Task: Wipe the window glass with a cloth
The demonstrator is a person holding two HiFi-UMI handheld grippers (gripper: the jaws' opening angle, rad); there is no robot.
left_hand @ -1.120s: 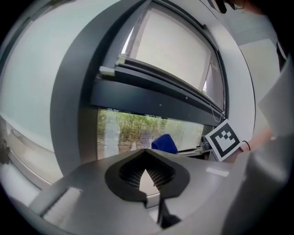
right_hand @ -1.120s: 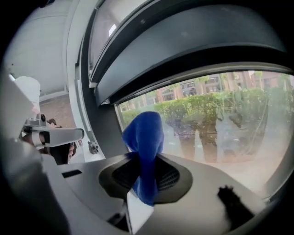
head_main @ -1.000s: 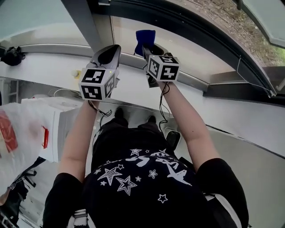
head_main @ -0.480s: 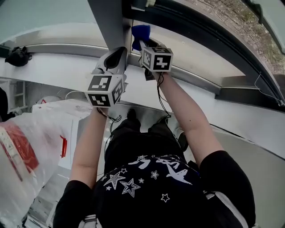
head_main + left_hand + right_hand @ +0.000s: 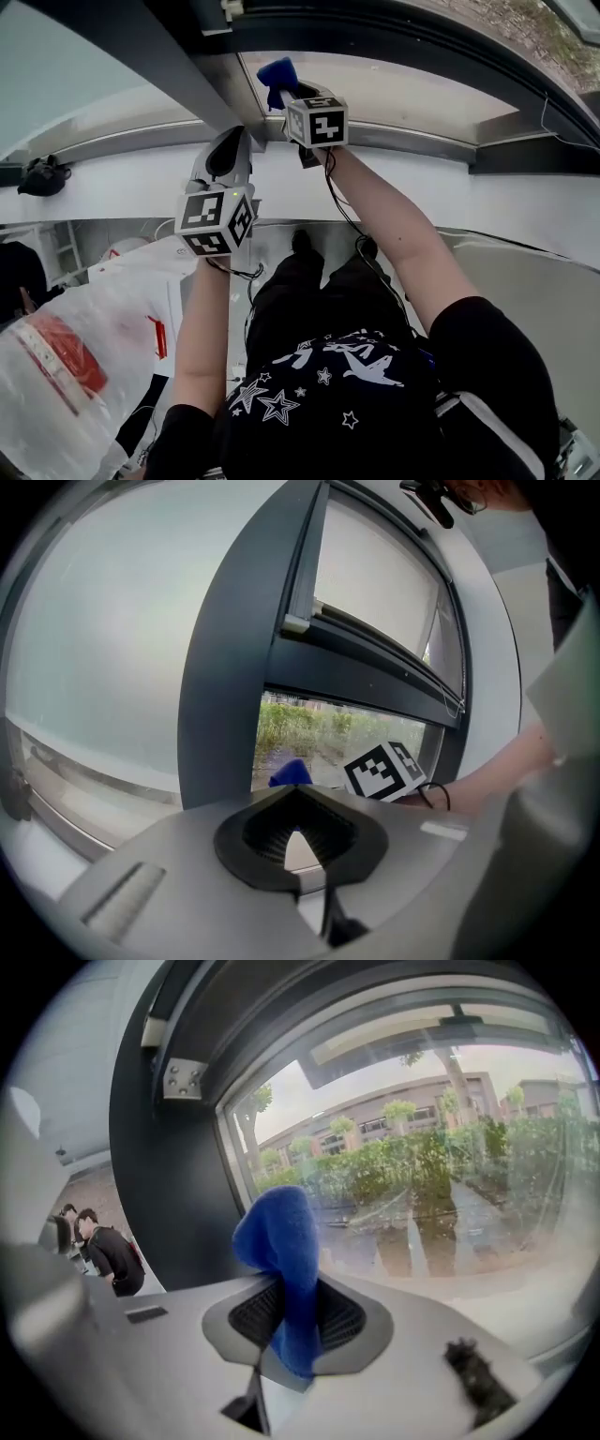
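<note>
My right gripper (image 5: 284,94) is shut on a blue cloth (image 5: 277,75), held up at the lower left corner of the window glass (image 5: 403,89), beside the dark frame post (image 5: 159,61). In the right gripper view the blue cloth (image 5: 283,1241) stands bunched out of the shut right gripper (image 5: 291,1290) just before the window glass (image 5: 441,1194). My left gripper (image 5: 228,142) hovers over the white sill, left of and lower than the right one. In its own view the left gripper (image 5: 296,803) is shut with nothing held, facing the frame post (image 5: 220,714); the blue cloth (image 5: 289,772) peeks past it.
A white sill (image 5: 112,178) runs under the window, with a black object (image 5: 42,175) at its left end. A clear plastic bag (image 5: 66,347) with something red inside sits at lower left. People (image 5: 103,1246) show at the left edge of the right gripper view.
The right gripper has carried the cloth a little left, closer to the frame post. The left gripper has dropped lower, away from the frame. My view has swung.
</note>
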